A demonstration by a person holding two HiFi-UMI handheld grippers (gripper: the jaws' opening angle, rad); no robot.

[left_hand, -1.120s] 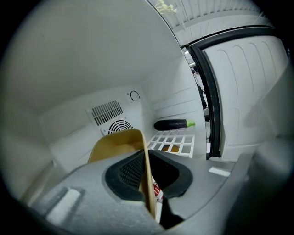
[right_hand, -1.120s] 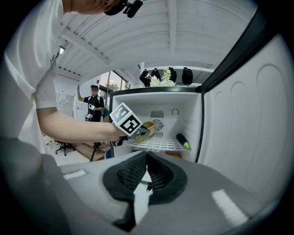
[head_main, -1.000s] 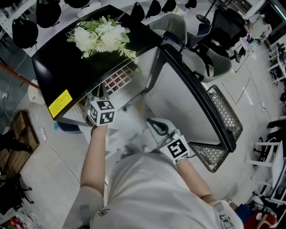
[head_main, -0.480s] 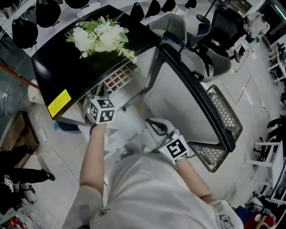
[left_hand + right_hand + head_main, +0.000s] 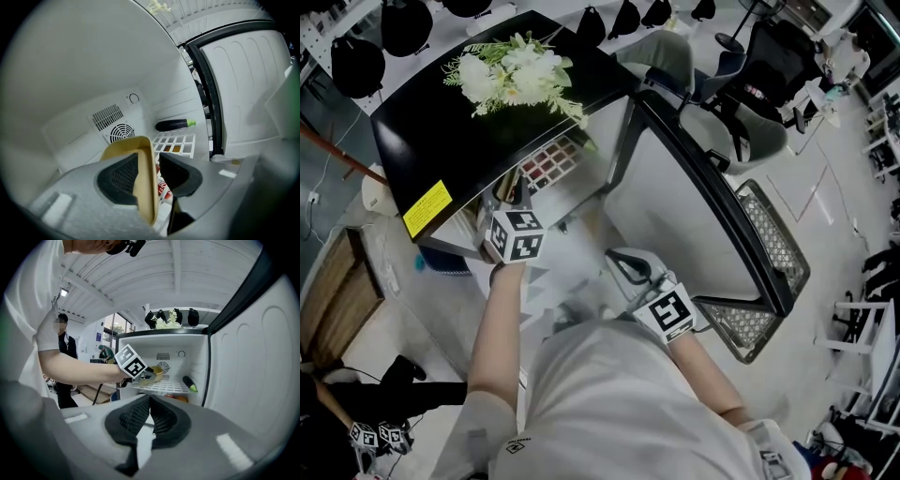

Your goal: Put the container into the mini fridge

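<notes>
The mini fridge (image 5: 478,122) stands with its door (image 5: 694,216) swung wide. My left gripper (image 5: 149,161) reaches inside above the white wire shelf (image 5: 176,143). A tan container (image 5: 123,146) rests there with its wall between the jaws. The jaws are opening: the left pad lies by the wall and the right pad stands off it. In the right gripper view the container (image 5: 154,373) sits on the shelf (image 5: 164,387) behind the left gripper's marker cube. My right gripper (image 5: 149,401) is shut and holds nothing, low in front of the fridge (image 5: 623,262).
A dark eggplant (image 5: 174,124) lies at the shelf's back right, near a round fan vent (image 5: 123,132). White flowers (image 5: 511,75) sit on the fridge top. A wire rack (image 5: 773,244) hangs on the door. Office chairs (image 5: 750,122) stand behind; a person (image 5: 63,362) stands left.
My left gripper stays inside the fridge and barely shifts. The right gripper has not moved. A person in dark clothes has moved across the floor at the lower left.
</notes>
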